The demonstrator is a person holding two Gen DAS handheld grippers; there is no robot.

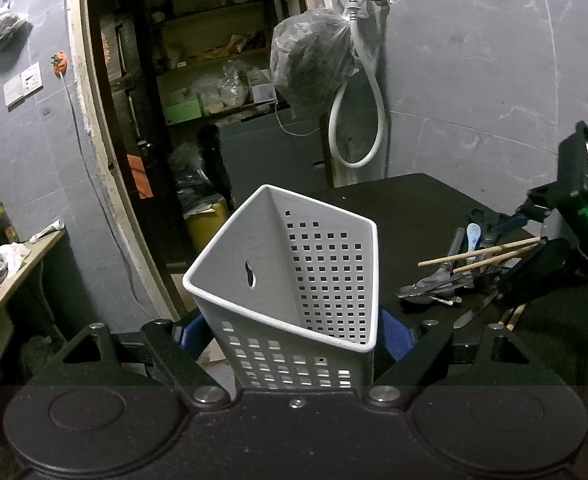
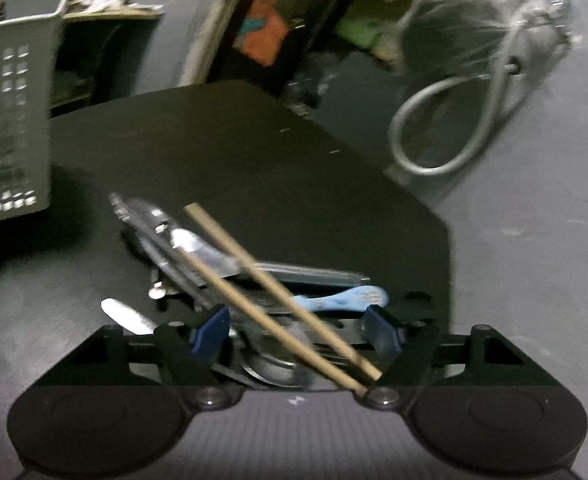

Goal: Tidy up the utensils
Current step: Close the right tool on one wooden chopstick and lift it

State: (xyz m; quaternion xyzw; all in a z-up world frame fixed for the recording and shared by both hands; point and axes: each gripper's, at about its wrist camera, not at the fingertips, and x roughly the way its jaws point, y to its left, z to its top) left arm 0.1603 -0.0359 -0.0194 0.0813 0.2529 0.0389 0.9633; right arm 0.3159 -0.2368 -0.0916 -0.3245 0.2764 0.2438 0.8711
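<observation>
The right hand-held gripper (image 2: 298, 330), jaws wide and holding nothing, straddles two chopsticks (image 2: 253, 280) slanting up-left across it, while the left hand-held gripper (image 1: 294, 336) clamps the basket (image 1: 285, 280).

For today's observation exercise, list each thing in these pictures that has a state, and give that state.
Basket: empty, tilted, clamped in left gripper.
Right gripper: open over the utensil pile, pads not pressing.
Chopsticks: two, lying across the pile, between the pads.
Blue spoon: lying on the table.
</observation>
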